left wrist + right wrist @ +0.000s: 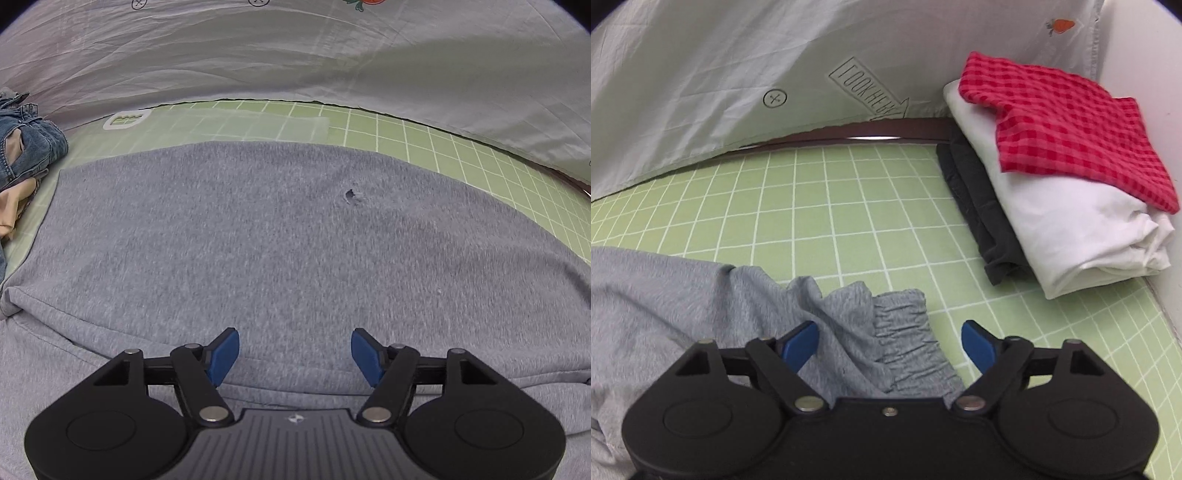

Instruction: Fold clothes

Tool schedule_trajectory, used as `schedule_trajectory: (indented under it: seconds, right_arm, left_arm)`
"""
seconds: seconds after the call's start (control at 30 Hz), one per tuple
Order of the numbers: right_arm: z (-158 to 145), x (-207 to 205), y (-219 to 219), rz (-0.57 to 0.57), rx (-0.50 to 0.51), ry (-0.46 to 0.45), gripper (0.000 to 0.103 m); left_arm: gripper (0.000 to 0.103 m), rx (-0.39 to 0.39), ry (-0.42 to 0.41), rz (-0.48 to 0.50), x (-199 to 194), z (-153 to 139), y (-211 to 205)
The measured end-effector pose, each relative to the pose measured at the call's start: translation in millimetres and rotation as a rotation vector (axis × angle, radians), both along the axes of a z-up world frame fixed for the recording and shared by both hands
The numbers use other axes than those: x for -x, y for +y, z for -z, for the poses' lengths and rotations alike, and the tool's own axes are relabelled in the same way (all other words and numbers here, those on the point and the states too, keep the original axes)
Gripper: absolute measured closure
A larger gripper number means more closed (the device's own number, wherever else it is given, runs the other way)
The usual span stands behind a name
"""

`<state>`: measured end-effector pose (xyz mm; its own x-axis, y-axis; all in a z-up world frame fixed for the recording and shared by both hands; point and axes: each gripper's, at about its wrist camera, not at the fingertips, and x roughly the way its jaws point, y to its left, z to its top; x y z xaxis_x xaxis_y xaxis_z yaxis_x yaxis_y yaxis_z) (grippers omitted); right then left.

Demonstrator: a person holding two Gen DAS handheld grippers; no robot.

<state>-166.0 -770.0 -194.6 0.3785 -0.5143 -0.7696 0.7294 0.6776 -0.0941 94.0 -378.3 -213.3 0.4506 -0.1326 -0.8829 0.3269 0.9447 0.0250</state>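
Observation:
A grey knit garment (280,240) lies spread flat on the green grid mat (461,147), with a small pucker near its middle. My left gripper (294,356) hovers open and empty over its near part. In the right wrist view the same grey garment (683,295) ends in a bunched, ribbed cuff (908,332) on the mat (812,206). My right gripper (890,341) is open, its blue fingertips (799,345) on either side of the cuff, holding nothing.
A stack of folded clothes stands at the right: a red checked cloth (1067,125) on a white one (1082,236) on a dark one (982,214). Crumpled jeans (26,144) lie at the mat's left edge. A pale sheet (295,55) hangs behind.

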Motion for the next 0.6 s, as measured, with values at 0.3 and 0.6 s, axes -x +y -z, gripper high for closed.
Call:
schedule_trajectory:
  seconds: [0.3,0.6]
  right_arm:
    - [4.1,-4.9,-40.3,-0.097,-0.043,-0.067,0.074]
    - [10.1,-44.0,-103.1,-0.037,-0.002,-0.108,0.073]
  left_arm:
    - [0.03,-0.11,-0.017,0.017,2.5,15.1,-34.0]
    - [0.018,-0.14,-0.028,0.041,-3.4,16.6,-36.4]
